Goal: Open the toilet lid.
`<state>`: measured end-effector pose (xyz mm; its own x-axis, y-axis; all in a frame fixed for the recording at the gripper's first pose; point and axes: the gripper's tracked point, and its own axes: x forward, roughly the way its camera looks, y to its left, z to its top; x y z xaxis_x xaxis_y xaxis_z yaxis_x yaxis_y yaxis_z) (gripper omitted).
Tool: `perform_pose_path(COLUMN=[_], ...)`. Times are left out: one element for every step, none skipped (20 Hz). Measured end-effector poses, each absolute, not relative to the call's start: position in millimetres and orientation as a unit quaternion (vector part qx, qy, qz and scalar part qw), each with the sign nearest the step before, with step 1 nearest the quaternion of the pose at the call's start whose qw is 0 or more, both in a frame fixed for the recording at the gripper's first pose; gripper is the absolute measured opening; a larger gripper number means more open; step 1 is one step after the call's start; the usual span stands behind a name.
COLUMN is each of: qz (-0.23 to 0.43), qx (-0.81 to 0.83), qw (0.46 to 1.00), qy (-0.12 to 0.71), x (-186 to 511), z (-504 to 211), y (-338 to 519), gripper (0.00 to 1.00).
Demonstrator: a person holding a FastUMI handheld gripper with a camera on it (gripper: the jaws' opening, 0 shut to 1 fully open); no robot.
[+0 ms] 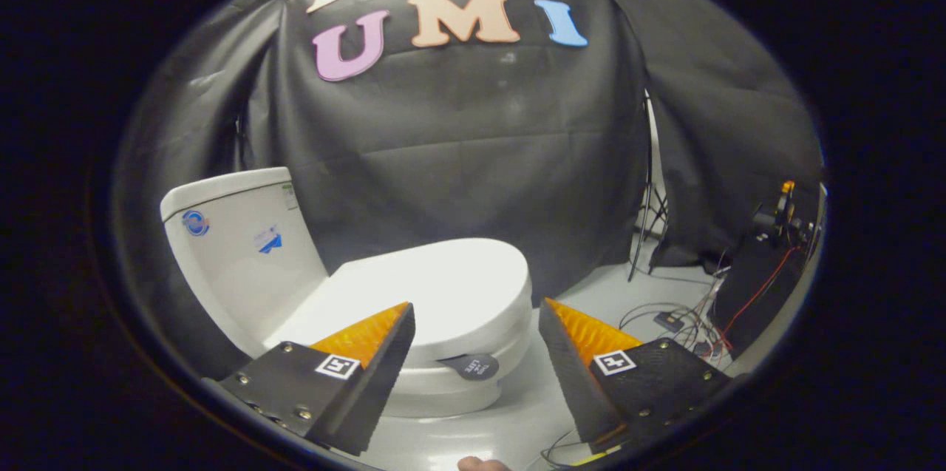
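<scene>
Two fingers of the claw (477,316) are held spread apart, gripping nothing. To their left the tank (236,249) is seen; just ahead and between them the closed toilet lid (451,286) lies flat on the seat, a small dark tab (471,365) at its front. The front lip should probably be approached low and lifted gently upward.
</scene>
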<state>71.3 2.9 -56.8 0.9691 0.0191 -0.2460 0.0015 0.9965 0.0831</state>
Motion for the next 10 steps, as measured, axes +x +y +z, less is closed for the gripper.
perform_pose_path(qz=[0.006, 0.014, 0.016, 0.015, 0.014, 0.009, 0.004, 0.001, -0.005, -0.01], qx=[0.047, 0.056, 0.064, 0.071, 0.079, 0.089, 0.103, 0.119, 0.136, 0.154], qw=[0.988, 0.986, 0.983, 0.98, 0.977, 0.974, 0.97, 0.967, 0.962, 0.956], qy=[0.145, 0.157, 0.17, 0.184, 0.197, 0.209, 0.219, 0.227, 0.237, 0.249], x=[73.9, 75.7, 78.0, 78.7, 80.4, 81.7, 84.9, 89.2, 91.0, 92.3], z=[-66.9, -74.6, -80.2, -89.5, -97.6, -104.9, -111.8, -118.9, -126.1, -133.2], y=[4.4, 7.0, 7.6, 4.5, 1.4, -1.7, -5.1, -8.5, -12.4, -16.2], gripper=[0.99, 0.99, 0.99, 0.99, 0.99, 0.99, 0.99, 0.99, 0.99, 0.97])
